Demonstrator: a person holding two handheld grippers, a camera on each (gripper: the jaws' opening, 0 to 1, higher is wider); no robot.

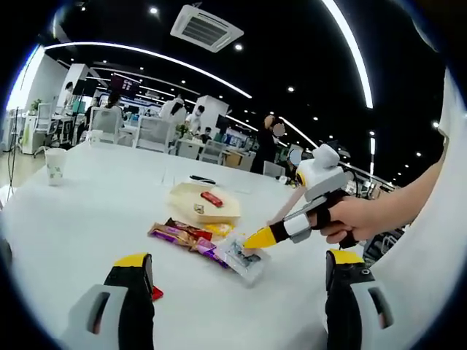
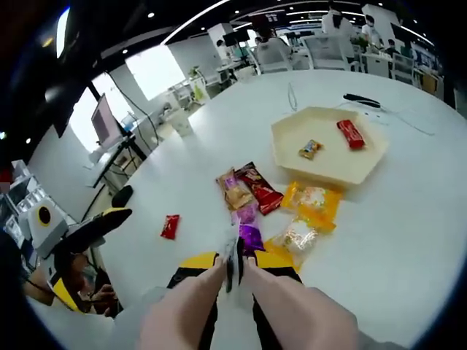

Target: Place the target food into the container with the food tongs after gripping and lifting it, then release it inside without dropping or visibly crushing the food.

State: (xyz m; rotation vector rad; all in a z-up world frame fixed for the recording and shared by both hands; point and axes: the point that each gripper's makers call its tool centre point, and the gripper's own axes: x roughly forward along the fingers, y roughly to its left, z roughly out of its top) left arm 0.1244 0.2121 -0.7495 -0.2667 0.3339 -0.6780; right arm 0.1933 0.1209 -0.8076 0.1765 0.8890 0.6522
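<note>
From my right gripper [image 2: 235, 268] I look down along two pale tongs arms [image 2: 292, 306] that run forward between its jaws and meet at a dark tip — the jaws are squeezed in against the tongs, and the tip looks closed or nearly so over the edge of the snack pile. Whether it has already pinched a packet, I cannot tell. Just past the tip lie a purple packet [image 2: 250, 235] and a clear-wrapped snack [image 2: 293, 235], then a yellow packet [image 2: 314, 200] and a red-brown packet [image 2: 259, 188], all bunched together and touching. One small red packet [image 2: 169, 226] lies apart on the white table [image 2: 408, 240].

Further on sits the cream hexagonal tray [image 2: 284, 142], holding a small gold-wrapped sweet [image 2: 310, 149] and a red bar [image 2: 352, 133]. So I judge some items are in and most of the pile is left; the current one is not lifted yet.

In the left gripper view my left gripper [image 1: 237, 292] has its jaws set wide apart with nothing between them, held low over the table. Beyond it my hand [image 1: 355, 219] holds the right gripper angled down toward the pile, forearm reaching in from the side. A paper cup [image 1: 55, 164] stands far off.
</note>
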